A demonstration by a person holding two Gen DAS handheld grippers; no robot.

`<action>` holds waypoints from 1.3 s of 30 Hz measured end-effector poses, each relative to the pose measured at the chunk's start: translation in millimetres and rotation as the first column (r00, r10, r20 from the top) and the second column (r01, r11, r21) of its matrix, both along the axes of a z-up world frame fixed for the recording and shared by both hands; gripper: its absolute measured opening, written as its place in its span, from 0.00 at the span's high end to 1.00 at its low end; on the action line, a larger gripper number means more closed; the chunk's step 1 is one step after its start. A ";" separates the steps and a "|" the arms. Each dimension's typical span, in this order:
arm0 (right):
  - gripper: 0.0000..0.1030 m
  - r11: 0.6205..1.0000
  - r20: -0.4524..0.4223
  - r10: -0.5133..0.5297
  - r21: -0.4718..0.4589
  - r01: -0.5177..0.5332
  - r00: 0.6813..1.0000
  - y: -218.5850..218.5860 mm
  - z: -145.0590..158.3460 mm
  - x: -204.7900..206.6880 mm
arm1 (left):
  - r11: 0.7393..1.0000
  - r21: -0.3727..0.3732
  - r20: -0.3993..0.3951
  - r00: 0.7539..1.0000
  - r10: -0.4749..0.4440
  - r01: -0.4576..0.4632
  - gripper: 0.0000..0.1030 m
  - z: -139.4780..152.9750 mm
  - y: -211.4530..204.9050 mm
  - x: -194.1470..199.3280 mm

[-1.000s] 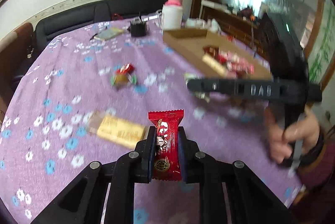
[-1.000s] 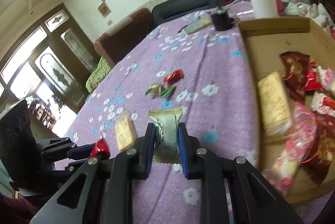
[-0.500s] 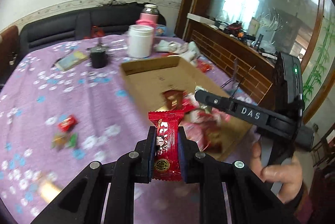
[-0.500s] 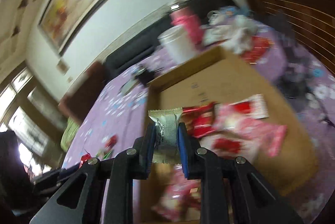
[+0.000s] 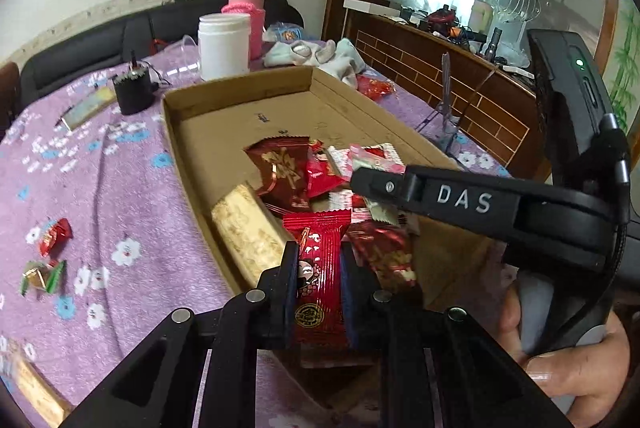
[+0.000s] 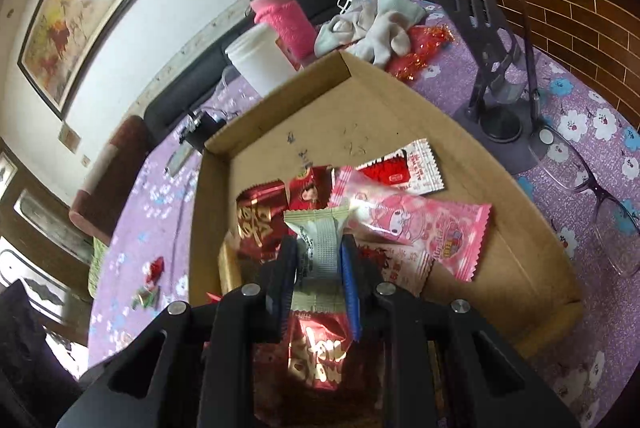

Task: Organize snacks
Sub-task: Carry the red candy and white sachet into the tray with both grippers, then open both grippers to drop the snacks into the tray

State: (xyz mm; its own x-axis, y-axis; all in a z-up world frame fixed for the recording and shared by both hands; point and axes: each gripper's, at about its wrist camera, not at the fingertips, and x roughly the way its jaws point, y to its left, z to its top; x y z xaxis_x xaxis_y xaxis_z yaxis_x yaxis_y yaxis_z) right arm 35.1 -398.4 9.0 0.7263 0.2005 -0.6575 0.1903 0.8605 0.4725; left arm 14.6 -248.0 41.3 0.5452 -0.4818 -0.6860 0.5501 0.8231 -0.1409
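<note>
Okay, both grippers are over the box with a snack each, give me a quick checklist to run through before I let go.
1. Left gripper shut on the red snack packet: ok.
2. Right gripper shut on the pale green snack packet: ok.
3. Both packets are over the cardboard box, inside its walls: ok.
4. Free floor in the box for landing: ok, the far half is bare cardboard.
5. Grippers clear of each other: ok, the right one crosses above and beyond the left one's packet.
6. Height of the packets above the pile: cannot tell.
</note>
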 end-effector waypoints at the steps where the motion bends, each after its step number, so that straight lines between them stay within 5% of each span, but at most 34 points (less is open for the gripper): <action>1: 0.79 1.000 -0.004 0.002 -0.007 -0.002 1.000 2.0 -0.9 -0.9 | 1.000 -0.004 -0.005 1.000 0.000 0.000 0.83 -0.8 1.6 0.9; 19: 0.79 0.998 -0.006 -0.021 -0.067 0.020 1.000 5.7 0.6 -3.1 | 1.000 0.014 0.000 1.000 -0.024 0.024 0.81 -4.0 -3.1 0.4; 23: 0.78 0.998 0.002 -0.037 -0.045 0.037 0.999 1.4 1.5 -5.0 | 1.000 -0.001 -0.004 1.000 -0.023 0.023 0.75 -1.9 -0.4 0.7; 27: 0.71 0.996 0.028 -0.060 -0.062 0.062 0.998 -0.2 7.1 -9.4 | 1.000 -0.024 0.002 1.000 -0.018 0.018 0.55 2.2 3.5 -0.9; 39: 0.69 0.993 0.092 -0.085 -0.069 0.091 0.992 -2.6 18.8 -20.4 | 0.998 -0.057 0.035 0.999 0.033 -0.031 0.54 12.8 17.0 -3.7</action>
